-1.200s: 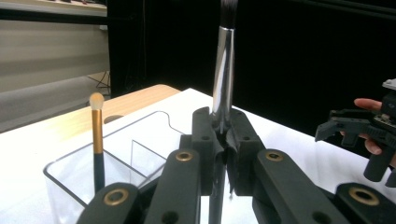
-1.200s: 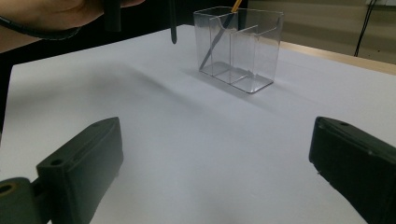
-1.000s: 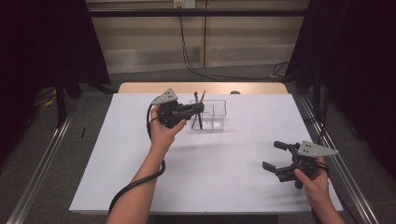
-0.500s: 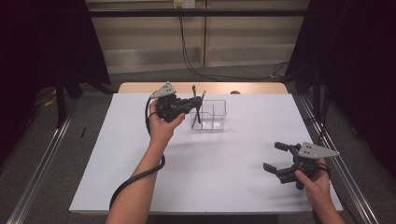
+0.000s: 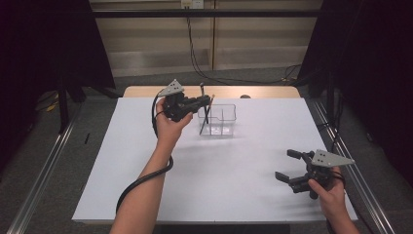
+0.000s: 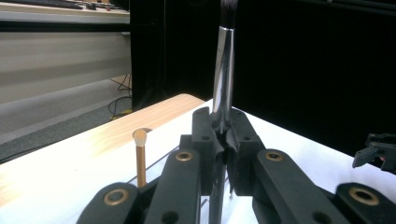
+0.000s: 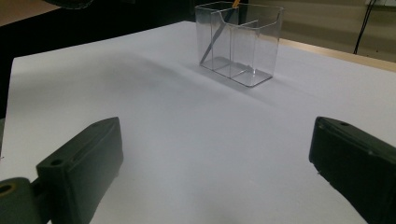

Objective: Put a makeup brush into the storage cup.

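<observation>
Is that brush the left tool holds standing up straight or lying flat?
Roughly upright. The left tool is shut on the brush, whose metal collar rises above the jaws, over the clear box.

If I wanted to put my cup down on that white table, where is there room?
Free: the white sheet between the clear box and the right gripper, and its near-left part. Crowded: the box's left compartment, where the left gripper clamps a brush.

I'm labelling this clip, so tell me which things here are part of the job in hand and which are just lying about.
In the job:
- left claw, shut on the brush
- clear divided holder
- copper-tipped stick in the holder

Lying about:
- right claw, open, idle
- white table cover
- cables on the floor
</observation>
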`<state>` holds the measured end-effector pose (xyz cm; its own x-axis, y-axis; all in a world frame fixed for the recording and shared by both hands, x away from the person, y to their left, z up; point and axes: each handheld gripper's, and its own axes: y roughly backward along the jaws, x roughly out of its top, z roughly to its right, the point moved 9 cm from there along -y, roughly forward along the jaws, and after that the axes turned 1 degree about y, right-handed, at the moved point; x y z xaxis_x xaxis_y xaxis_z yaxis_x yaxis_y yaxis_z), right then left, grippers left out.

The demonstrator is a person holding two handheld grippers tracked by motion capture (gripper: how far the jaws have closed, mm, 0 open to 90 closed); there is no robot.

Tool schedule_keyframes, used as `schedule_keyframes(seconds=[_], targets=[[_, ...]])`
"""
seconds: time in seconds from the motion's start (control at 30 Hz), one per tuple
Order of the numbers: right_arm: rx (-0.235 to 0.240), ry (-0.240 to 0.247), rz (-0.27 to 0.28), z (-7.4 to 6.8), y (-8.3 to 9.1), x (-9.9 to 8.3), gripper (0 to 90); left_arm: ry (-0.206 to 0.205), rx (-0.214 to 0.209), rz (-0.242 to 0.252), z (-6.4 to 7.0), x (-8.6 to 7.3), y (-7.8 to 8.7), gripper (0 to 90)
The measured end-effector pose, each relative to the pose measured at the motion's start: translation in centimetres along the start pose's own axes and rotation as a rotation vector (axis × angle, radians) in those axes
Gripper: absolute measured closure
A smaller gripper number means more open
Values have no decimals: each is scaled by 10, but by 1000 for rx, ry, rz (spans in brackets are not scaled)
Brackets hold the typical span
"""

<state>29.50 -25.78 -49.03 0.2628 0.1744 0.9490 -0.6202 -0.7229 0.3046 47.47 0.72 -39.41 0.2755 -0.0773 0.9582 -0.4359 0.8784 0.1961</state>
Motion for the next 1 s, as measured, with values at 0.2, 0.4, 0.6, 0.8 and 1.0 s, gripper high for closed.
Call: schedule_keyframes(seconds=[0.2, 0.4, 0.6, 0.8, 1.0], targets=[[-5, -1, 8, 1, 2, 1, 27, 0, 11, 2, -3, 5, -1, 834], [-2, -1, 7, 1, 2, 0, 27, 1, 22, 7, -6, 9, -4, 834], [-4, -4, 13, 2, 3, 1, 27, 5, 38, 5, -10, 12, -7, 834], [-6, -2, 17, 2, 3, 2, 27, 6, 49, 1, -15, 12, -9, 834], [-3, 3, 17, 1, 2, 2, 27, 11, 72, 7, -20, 15, -9, 834]])
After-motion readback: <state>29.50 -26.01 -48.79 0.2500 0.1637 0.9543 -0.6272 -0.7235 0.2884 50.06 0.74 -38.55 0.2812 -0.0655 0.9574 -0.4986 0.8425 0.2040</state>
